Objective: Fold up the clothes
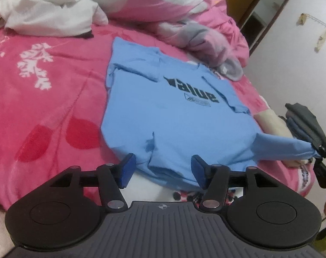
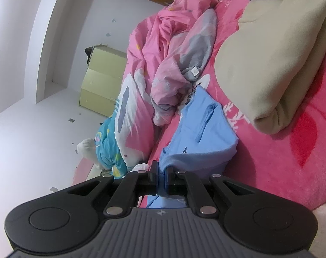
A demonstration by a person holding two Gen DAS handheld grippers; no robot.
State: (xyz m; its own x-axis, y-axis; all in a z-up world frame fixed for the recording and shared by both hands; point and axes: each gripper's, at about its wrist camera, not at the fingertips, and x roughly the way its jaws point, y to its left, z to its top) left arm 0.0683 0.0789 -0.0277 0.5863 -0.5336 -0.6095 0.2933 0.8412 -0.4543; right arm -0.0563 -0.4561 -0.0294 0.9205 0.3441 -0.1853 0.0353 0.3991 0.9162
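Pink bed (image 1: pixel 44 99): blue T-shirt (image 1: pixel 173 116), white cloth (image 1: pixel 49 10), rumpled quilt (image 2: pixel 173 64), perhaps beige garment (image 2: pixel 276 64).

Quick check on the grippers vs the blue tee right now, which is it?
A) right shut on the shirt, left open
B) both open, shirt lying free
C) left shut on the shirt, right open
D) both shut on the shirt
A: the right gripper pinches a bunched corner of the blue T-shirt between closed fingers, while the left gripper has its blue pads spread apart at the near hem.
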